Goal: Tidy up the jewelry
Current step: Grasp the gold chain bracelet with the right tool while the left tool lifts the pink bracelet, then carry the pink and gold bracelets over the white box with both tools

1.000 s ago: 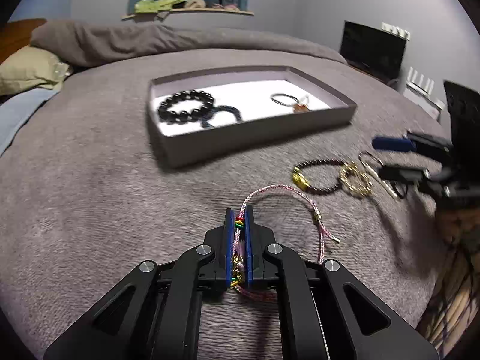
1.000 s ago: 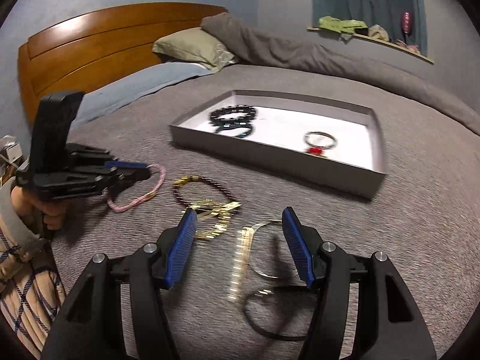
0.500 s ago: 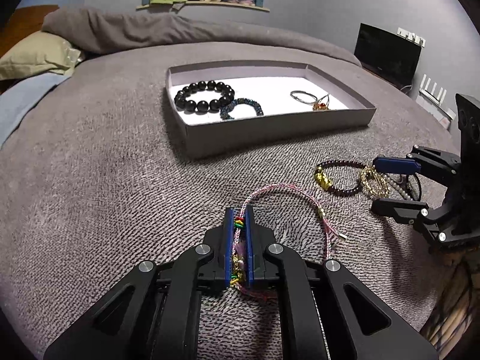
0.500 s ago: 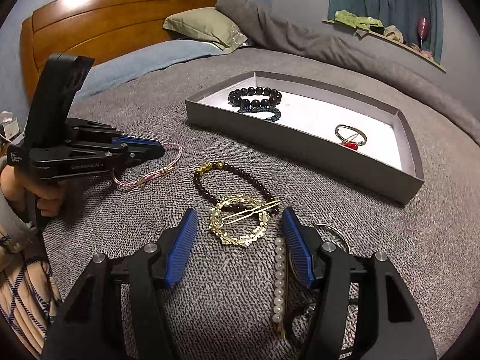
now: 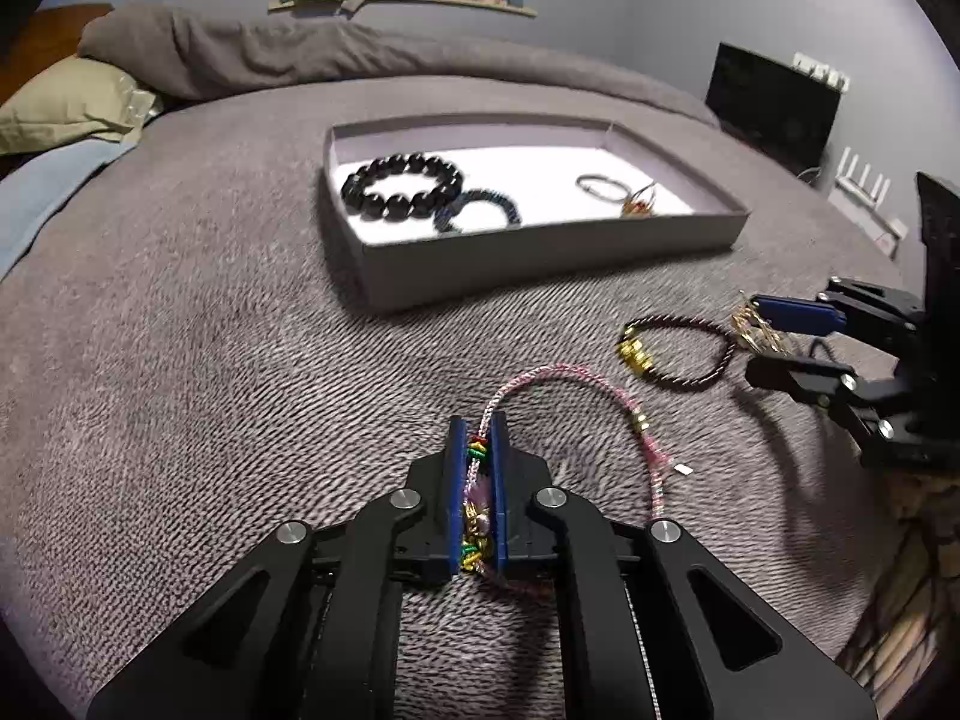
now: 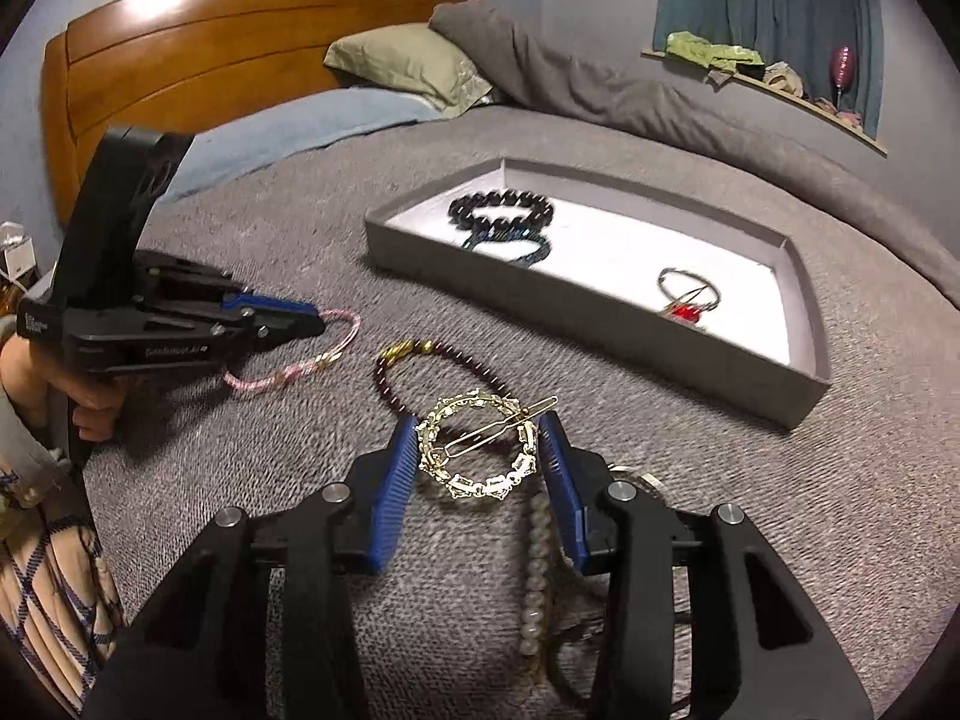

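Now, in the left wrist view, the left tool (image 5: pixel 478 450) is closed on the pink braided bracelet (image 5: pixel 576 381), pinching it at its knot of coloured beads while the loop trails out to the right over the grey bed cover (image 5: pixel 198 372). A second ago this grip looked the same, so the bracelet is secured but not carried anywhere; the grey tray (image 5: pixel 540 252) lies farther off, well apart, with the black bead bracelet (image 5: pixel 402 186), a darker small bracelet (image 5: pixel 480 210) and a thin ring-shaped piece (image 5: pixel 600 186) already inside. At the right, the dark red bead bracelet (image 5: pixel 678 348) lies on the cover, and the right tool (image 5: pixel 774 339) has slid in from the right edge to reach the gold piece beside it.

In the right wrist view, the right tool (image 6: pixel 477 450) stands open, its blue fingers (image 6: pixel 396 480) flanking the gold wreath hair clip (image 6: pixel 477 450). Half a second ago the clip lay just ahead of the tips; now it sits between them, so the approach looks finished and a squeeze seems the next step. A pearl strand (image 6: pixel 534 570) runs near the right finger and could get caught up. The left tool (image 6: pixel 288 318) at the far left holds the pink bracelet low over the cover. Several pieces remain outside the tray (image 6: pixel 600 324), so the sorting is partway.
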{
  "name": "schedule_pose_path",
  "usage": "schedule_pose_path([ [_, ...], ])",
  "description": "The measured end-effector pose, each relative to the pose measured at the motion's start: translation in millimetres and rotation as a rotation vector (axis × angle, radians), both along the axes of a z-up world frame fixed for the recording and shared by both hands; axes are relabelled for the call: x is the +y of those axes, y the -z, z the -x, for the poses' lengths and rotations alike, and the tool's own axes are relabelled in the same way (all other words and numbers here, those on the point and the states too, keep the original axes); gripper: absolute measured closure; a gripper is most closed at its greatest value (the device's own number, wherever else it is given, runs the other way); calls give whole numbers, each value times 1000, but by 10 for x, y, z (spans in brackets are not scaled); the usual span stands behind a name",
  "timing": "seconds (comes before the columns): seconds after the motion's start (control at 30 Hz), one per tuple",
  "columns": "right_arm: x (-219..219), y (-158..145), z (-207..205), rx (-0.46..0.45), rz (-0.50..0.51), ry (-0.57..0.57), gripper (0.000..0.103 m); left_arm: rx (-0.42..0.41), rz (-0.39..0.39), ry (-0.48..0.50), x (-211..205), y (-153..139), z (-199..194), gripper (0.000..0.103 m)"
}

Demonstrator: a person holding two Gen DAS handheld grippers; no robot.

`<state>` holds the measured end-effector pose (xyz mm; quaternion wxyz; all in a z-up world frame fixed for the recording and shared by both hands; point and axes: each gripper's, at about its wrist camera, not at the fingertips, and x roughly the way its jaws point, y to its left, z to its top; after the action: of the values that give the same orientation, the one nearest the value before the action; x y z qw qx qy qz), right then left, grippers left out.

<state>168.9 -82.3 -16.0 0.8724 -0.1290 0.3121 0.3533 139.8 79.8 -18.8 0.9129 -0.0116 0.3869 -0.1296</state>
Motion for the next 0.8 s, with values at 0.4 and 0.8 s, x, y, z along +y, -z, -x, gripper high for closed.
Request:
schedule_pose_path([
  [0.4, -186, -245, -188, -23, -96, 58, 62, -160, 148, 12, -67, -408, 15, 96],
  [0.8, -175, -361, -415, -46, -121, 83, 62, -272, 240, 16, -167, -731, -132, 96],
])
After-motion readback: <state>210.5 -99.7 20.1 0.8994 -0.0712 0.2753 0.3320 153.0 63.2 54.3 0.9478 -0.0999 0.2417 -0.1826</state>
